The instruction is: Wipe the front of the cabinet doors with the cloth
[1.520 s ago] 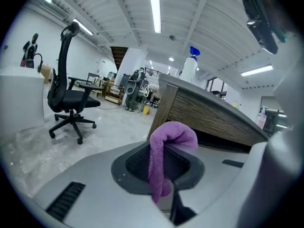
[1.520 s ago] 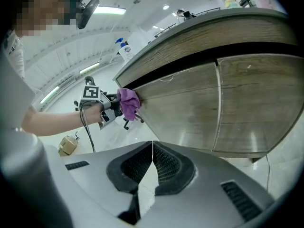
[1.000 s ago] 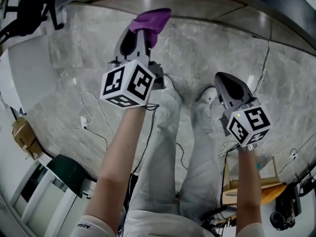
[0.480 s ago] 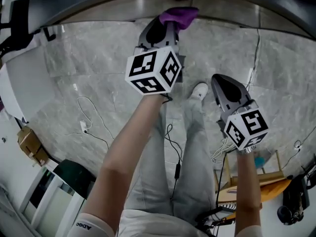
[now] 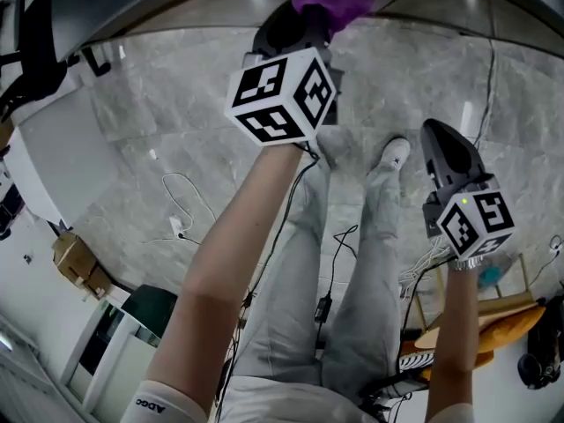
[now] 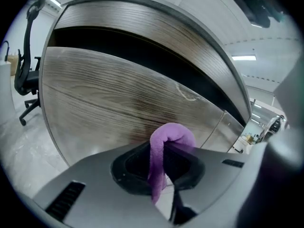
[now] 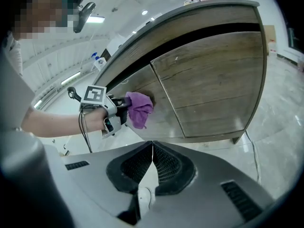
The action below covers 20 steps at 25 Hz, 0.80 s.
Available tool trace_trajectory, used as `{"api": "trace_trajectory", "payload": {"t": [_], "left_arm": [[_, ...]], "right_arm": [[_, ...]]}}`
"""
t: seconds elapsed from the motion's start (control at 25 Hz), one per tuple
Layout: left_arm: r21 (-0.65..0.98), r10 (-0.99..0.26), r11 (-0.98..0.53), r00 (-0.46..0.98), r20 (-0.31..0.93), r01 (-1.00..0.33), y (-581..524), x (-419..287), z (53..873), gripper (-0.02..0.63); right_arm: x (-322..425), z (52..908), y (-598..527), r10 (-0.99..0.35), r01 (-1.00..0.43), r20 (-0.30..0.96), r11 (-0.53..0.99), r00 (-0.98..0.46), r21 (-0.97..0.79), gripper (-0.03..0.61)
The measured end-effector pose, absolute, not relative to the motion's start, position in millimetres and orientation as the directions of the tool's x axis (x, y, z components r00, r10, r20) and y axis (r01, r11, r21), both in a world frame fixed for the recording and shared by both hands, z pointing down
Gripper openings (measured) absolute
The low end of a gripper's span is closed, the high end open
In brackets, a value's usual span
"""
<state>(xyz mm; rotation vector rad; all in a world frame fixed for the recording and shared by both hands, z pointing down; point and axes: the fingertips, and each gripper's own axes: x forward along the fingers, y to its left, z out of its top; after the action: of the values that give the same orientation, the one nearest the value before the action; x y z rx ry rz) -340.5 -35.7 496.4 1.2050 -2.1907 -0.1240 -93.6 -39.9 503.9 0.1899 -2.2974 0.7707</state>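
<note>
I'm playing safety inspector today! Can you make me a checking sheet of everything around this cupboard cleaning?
Surface: grey marble-look floor, shiny.
Job's things: purple cloth bunched up at the wood-grain cabinet door, near the seam between two doors; it looks pressed on.
Clutter: cardboard box at the floor's edge.
Grippers: left gripper shut on the cloth; right gripper shut, empty, held back from the cabinet.
Cables: white cable looped on the floor; black cable hanging by the left arm.
Surroundings: office chair beside the cabinet.
</note>
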Motion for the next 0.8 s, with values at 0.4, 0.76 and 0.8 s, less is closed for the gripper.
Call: {"api": "trace_trajectory", "payload": {"t": [0.4,0.76,0.8], "left_arm": [[0.284,-0.733,0.635,-0.445,0.515,-0.718,74.7,-433.4,497.3,0.049],[0.239,-0.599,0.791,-0.632,0.492,-0.563,154.1,-492.7,489.7,0.049],[0.234,-0.587,0.801,-0.647,0.487,-0.551,157.4,-491.1,487.4,0.049]], "right_arm": [[-182.8,500.7,21.8,0.144,-0.248,0.633,0.837,-0.761,-0.488,0.026],[-208.2,500.9,46.4,0.241,-0.127,0.616,0.862,-0.750,-0.491,0.026],[-204.6,501.0,44.9,0.244,-0.122,0.615,0.862,-0.750,-0.492,0.026]]}}
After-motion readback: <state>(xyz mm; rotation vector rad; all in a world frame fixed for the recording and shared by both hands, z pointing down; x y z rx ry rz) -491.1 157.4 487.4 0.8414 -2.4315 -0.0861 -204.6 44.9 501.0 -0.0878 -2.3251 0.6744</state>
